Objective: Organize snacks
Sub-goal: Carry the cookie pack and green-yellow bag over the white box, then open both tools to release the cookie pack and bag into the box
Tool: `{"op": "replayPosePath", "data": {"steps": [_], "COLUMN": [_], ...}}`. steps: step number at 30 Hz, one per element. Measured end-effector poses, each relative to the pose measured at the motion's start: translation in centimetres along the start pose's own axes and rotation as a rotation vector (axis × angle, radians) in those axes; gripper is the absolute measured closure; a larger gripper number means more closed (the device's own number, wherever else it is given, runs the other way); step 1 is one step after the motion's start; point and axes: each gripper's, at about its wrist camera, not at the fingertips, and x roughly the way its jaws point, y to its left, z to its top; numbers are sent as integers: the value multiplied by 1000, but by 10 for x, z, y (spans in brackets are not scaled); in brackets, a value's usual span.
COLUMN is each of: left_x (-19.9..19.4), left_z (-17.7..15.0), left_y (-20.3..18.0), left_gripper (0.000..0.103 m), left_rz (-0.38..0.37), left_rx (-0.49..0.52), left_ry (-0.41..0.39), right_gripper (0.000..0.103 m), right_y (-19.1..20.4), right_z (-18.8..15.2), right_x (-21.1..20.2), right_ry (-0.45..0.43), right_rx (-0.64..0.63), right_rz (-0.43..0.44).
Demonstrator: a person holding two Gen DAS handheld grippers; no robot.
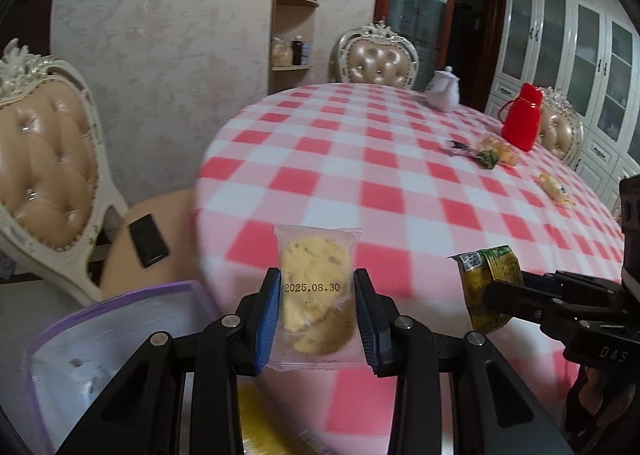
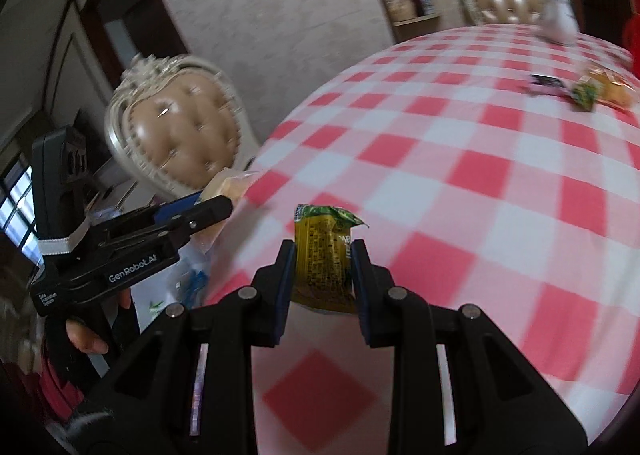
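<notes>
My left gripper (image 1: 316, 311) is shut on a clear-wrapped biscuit packet (image 1: 316, 287) stamped 2025.08.30, held above the table's near-left edge. My right gripper (image 2: 323, 271) is shut on a green-yellow snack packet (image 2: 323, 255); that packet also shows in the left wrist view (image 1: 488, 287) at the right. The left gripper shows in the right wrist view (image 2: 216, 211) at the left, with the biscuit packet (image 2: 228, 185) in it. A clear storage box with a purple rim (image 1: 100, 335) sits at lower left, below the left gripper. More wrapped snacks (image 1: 492, 151) lie far across the table.
A round table with a red-and-white checked cloth (image 1: 360, 159) fills the view. A white teapot (image 1: 442, 89) and a red flask (image 1: 522, 117) stand at the far side. Another snack (image 1: 556, 189) lies at the right. Padded chairs (image 1: 44, 159) surround the table; a black phone (image 1: 147, 241) lies on one seat.
</notes>
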Motion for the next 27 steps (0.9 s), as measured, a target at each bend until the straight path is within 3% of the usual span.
{"op": "replayPosePath", "data": {"steps": [11,27], "left_x": [-25,-28], "left_z": [-25,-49], "left_y": [54,101], "left_gripper": [66,65], "left_rz": [140,300], "left_rx": [1,-3], "left_ry": [24,117], "right_gripper": [71,70], "right_y": [81,151], "right_z": [-16,-57], "right_x": [32,46], "right_ry": [92,216], "right_rx": [-219,-495], "right_rz": [194,345]}}
